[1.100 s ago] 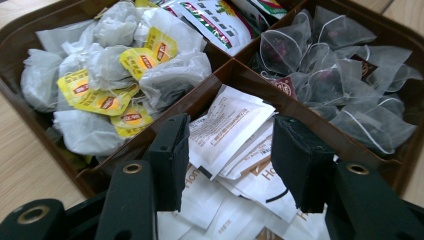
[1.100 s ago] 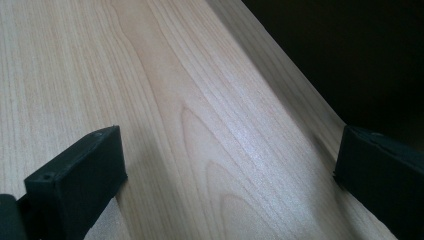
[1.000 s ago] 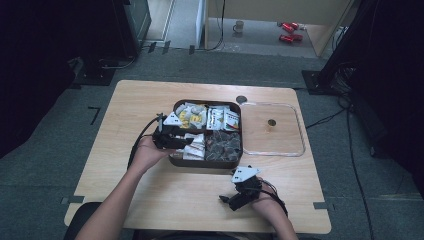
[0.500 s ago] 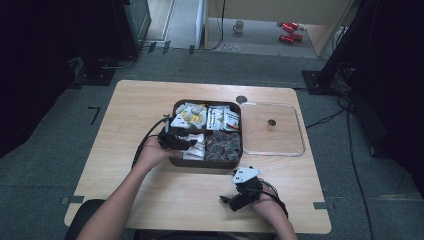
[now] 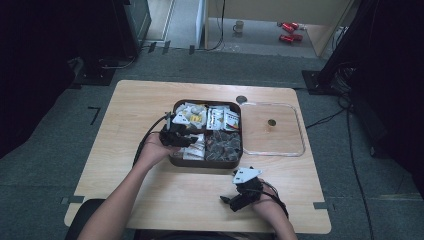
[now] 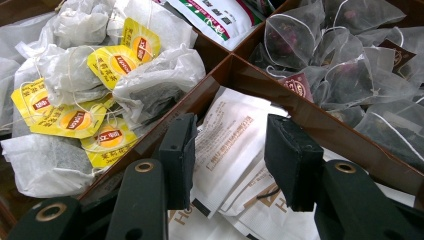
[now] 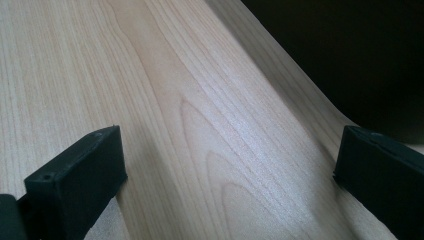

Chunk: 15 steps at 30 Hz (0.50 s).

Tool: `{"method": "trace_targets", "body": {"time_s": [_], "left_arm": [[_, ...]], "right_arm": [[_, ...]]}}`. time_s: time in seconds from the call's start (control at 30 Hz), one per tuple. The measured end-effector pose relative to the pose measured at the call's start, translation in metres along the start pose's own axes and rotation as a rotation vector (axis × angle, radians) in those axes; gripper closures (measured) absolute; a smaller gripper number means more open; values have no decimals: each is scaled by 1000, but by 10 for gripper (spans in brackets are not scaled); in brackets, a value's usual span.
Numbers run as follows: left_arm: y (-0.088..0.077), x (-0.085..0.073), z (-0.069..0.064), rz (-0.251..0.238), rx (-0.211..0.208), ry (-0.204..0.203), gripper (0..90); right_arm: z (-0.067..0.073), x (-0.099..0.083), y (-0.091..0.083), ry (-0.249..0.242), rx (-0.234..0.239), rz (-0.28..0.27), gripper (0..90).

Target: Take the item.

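Left gripper view: left gripper (image 6: 230,160), jaws half open and just closing, straddles white sachets (image 6: 235,145) in the tray (image 6: 240,75); right gripper (image 7: 225,175) wide open, empty.

A: Left gripper (image 6: 230,165) is covering part of the white sachets (image 6: 235,135); their print is staying too small to read, and the lower ones are running off the bottom edge.

B: From above, the hand (image 5: 152,150) is hiding the near left corner of the brown box (image 5: 210,162).

A: Right gripper (image 7: 225,175): both fingers are getting cut by the frame edges.

B: The small dark thing (image 5: 271,122) on the clear lid (image 5: 300,150) is too tiny to name.
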<state>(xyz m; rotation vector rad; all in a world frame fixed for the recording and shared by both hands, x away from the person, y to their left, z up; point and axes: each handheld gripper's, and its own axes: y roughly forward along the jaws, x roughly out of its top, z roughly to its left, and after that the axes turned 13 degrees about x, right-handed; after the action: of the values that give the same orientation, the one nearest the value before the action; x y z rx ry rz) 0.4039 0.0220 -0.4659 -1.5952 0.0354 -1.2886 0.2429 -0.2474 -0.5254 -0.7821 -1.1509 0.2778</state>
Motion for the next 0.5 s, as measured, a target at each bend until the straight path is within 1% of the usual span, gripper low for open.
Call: {"method": "trace_targets", "body": {"time_s": [0.03, 0.1, 0.17, 0.2, 0.23, 0.27, 0.33, 0.37, 0.4, 0.43, 0.47, 0.5], "left_arm": [[-1, 0, 0, -7, 3, 6, 564], [-2, 0, 2, -11, 7, -11, 586], [-2, 0, 4, -11, 8, -16, 601], [-1, -1, 5, 4, 4, -19, 602], [-1, -1, 5, 4, 4, -19, 600], [-1, -1, 5, 4, -10, -23, 587], [-1, 0, 1, -14, -25, -9, 581], [-1, 0, 1, -14, -25, -9, 579], [0, 1, -4, -19, -32, 10, 573], [0, 1, -4, -19, -32, 10, 573], [0, 1, -6, -24, -15, 29, 573], [0, 1, -5, -23, -25, 22, 572]], "right_arm": [[0, 0, 0, 0, 0, 0, 0], [0, 0, 0, 0, 0, 0, 0], [0, 0, 0, 0, 0, 0, 0], [0, 0, 0, -1, 0, 0, 0], [0, 0, 0, -1, 0, 1, 0], [0, 0, 0, -1, -1, 1, 0], [0, 0, 0, -1, -1, 0, 0], [0, 0, 0, -1, -1, 0, 0], [0, 0, 0, 0, -1, 1, 0], [0, 0, 0, 0, -1, 1, 0], [0, 0, 0, -1, 0, 0, 0], [0, 0, 0, -1, -1, 1, 0]]}}
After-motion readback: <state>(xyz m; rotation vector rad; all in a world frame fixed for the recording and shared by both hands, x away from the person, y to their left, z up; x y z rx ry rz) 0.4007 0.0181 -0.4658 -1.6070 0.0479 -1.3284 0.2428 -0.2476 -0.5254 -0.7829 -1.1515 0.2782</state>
